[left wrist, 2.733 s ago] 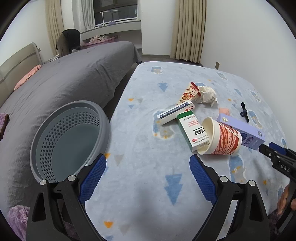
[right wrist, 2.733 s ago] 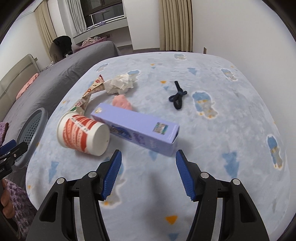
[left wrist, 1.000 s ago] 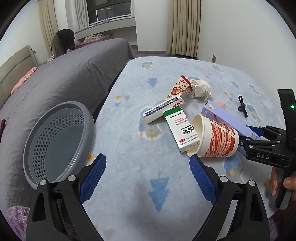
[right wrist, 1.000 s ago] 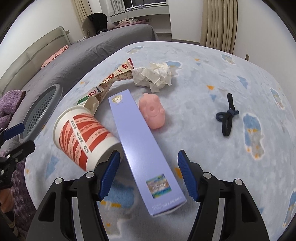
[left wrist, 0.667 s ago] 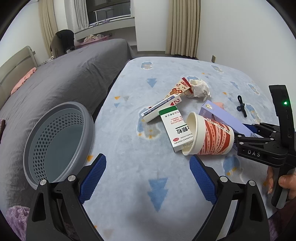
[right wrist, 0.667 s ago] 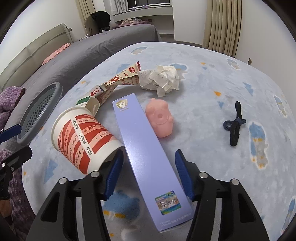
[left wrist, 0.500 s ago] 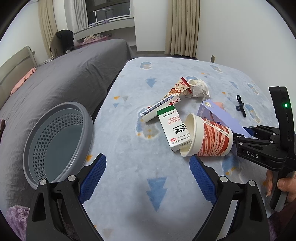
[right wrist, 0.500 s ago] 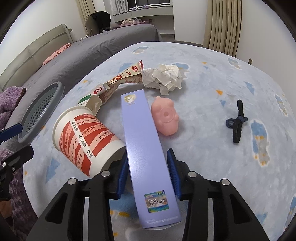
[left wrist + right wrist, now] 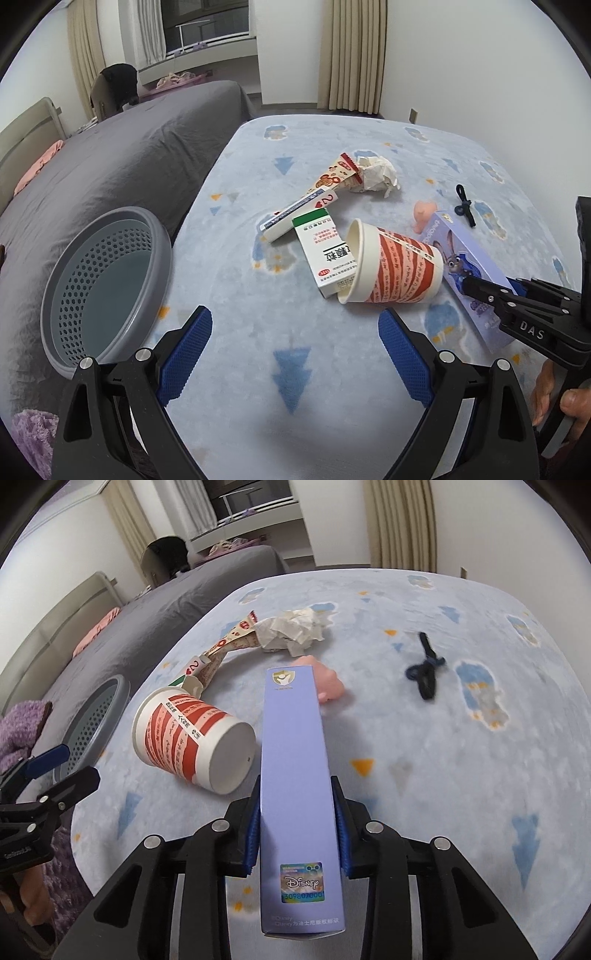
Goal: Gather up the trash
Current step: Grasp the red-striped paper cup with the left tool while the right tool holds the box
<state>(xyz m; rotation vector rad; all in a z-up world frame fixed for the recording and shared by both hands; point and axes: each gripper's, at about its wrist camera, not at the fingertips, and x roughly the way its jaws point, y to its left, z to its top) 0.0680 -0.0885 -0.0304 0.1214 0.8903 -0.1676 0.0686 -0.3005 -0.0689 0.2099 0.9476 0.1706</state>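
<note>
My right gripper (image 9: 295, 794) is closing its jaws on a long purple box (image 9: 293, 738), and both pads press its sides. In the left wrist view the same purple box (image 9: 456, 258) lies beside a tipped red-and-white paper cup (image 9: 395, 273), with the right gripper (image 9: 487, 286) at its near end. A green-and-white carton (image 9: 323, 254), a snack wrapper (image 9: 336, 177) and crumpled paper (image 9: 376, 173) lie further back on the blue blanket. My left gripper (image 9: 293, 325) hovers open over the blanket with nothing between its fingers. A grey perforated basket (image 9: 162, 236) sits to its left.
A pink toy (image 9: 328, 683) and a black hair tie (image 9: 424, 668) lie beyond the box. A bed with a grey cover (image 9: 129, 155) runs along the left, behind the basket. A purple fluffy cloth (image 9: 18, 727) lies near the left gripper (image 9: 75, 766). A person's hand holds each gripper.
The right gripper's jaws have come together on the purple box, which has swung into line with the fingers. The cup has shifted a little leftward. The left gripper stays put.
</note>
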